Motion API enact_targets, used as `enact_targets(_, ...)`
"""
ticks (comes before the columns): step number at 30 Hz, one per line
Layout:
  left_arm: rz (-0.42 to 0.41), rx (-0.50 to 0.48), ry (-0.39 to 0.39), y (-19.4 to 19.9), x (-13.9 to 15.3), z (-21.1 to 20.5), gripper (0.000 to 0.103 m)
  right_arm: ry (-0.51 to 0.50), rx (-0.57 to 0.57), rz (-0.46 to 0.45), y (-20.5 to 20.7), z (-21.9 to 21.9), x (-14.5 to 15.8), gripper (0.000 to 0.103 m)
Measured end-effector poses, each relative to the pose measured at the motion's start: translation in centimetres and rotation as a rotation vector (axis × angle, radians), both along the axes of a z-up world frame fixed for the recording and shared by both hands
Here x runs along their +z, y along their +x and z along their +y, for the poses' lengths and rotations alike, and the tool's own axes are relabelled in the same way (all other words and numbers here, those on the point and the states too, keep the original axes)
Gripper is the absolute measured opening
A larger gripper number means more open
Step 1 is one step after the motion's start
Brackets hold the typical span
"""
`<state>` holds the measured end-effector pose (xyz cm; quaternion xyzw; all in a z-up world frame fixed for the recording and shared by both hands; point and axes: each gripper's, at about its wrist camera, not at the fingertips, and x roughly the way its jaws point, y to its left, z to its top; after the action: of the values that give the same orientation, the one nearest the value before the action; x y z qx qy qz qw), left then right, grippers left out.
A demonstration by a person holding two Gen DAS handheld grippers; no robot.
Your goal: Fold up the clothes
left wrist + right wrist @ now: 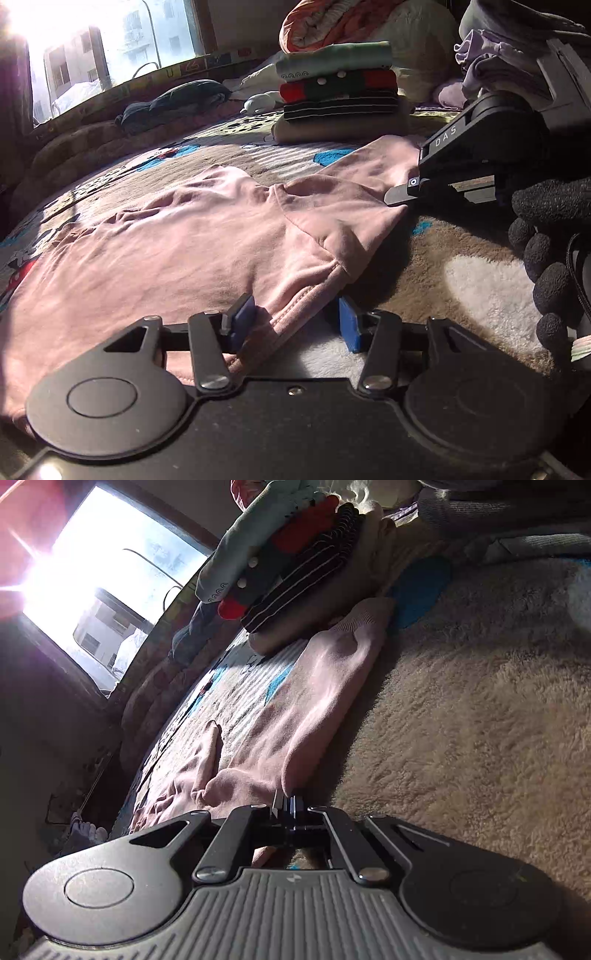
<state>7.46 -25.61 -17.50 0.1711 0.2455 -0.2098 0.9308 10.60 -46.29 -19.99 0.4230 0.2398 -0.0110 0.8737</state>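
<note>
Left wrist view looks low across a bed covered by a patterned fleece blanket (436,266), where a pink long-sleeved top (177,251) lies spread out, its body to the left and one sleeve running back toward the right. The left gripper (295,321) stands with its blue-padded fingers (349,325) apart, the hem edge of the pink top lying between them and neither pad pressed onto the cloth. At the right edge a hand in a black glove (546,266) holds the right gripper (397,195), whose tip rests at the sleeve's edge. Behind the top, a stack of folded clothes (340,85) sits on the blanket, with a bright window (110,44) at the upper left. From the right wrist view, the right gripper (288,801) has its fingers drawn together on a fold of the pink top (295,709), at the near end of the sleeve that stretches away toward the stack of folded clothes (295,561).
</note>
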Motion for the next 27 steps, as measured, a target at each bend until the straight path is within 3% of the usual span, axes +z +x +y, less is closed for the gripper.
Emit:
enact_targets(1, -0.024, 0.004, 0.02, -0.7, -0.2, -0.1, 0.046, 0.016, -0.006, -0.009, -0.1, -0.3, -0.1, 0.0)
enact_targets(5, 0.008, -0.017, 0.024, -0.8, 0.8, 0.3, 0.046, 0.057, -0.009, -0.032, -0.5, -0.9, -0.3, 0.0)
enact_targets(8, 0.014, -0.02, -0.075, -1.0, 3.6, 1.3, 0.038, 0.067, 0.002, -0.038, -0.6, -1.0, -0.3, 0.0)
enact_targets(11, -0.058, 0.036, -0.103, 0.3, 5.1, 0.7, 0.035, 0.07, 0.009, -0.044, -0.9, -1.1, -0.4, 0.0)
enact_targets(14, -0.023, 0.066, -0.098, 2.7, 4.0, -0.6, 0.034, 0.078, 0.012, -0.049, -0.9, -1.4, -0.4, 0.0)
enact_targets(15, 0.025, 0.049, -0.066, 3.1, 2.7, -1.3, 0.034, 0.083, 0.013, -0.05, -1.0, -1.7, -0.6, 0.0)
enact_targets(18, -0.029, 0.021, 0.052, 1.6, 0.4, -2.7, 0.032, 0.108, 0.009, -0.063, -1.2, -2.0, -0.7, 0.002)
enact_targets(19, -0.029, 0.014, 0.065, 1.4, 0.7, -2.8, 0.027, 0.115, 0.006, -0.068, -1.4, -2.1, -0.6, 0.006)
enact_targets(22, -0.011, 0.013, 0.056, 1.3, 1.7, -2.4, 0.028, 0.142, -0.027, -0.088, -1.8, -3.0, -0.1, 0.017)
enact_targets(25, -0.076, 0.037, 0.004, 0.9, 3.7, -2.3, 0.028, 0.167, -0.071, -0.107, -1.8, -4.3, 0.2, 0.028)
enact_targets(27, -0.106, 0.019, -0.027, 1.1, 4.4, -3.0, 0.028, 0.175, -0.097, -0.116, -1.3, -5.3, 0.3, 0.03)
